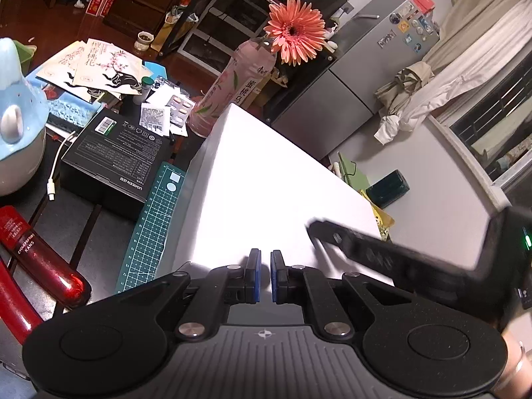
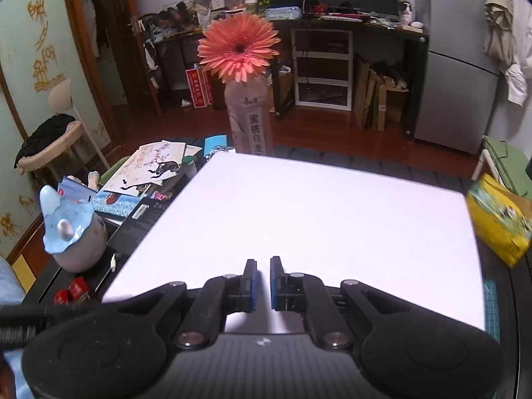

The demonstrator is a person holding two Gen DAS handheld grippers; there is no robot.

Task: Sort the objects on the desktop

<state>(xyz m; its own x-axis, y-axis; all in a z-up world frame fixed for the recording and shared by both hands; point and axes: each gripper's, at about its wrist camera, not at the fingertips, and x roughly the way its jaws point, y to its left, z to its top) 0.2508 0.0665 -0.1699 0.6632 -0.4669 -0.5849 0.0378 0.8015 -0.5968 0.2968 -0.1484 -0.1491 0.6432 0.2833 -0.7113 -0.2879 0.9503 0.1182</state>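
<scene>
A large white box fills the middle of the desk; it also shows in the right wrist view. My left gripper hovers over its near edge, jaws nearly closed with a narrow gap and nothing between them. My right gripper hovers over the box's near edge too, jaws nearly closed and empty; its body shows blurred in the left wrist view. A black UGREEN box, a red bottle and a yellow packet lie around the white box.
A pink bottle with an orange flower stands behind the white box. A blue-and-white ceramic jar stands at the left. Papers and pill packs lie at the back left. A green cutting mat lies beside the box.
</scene>
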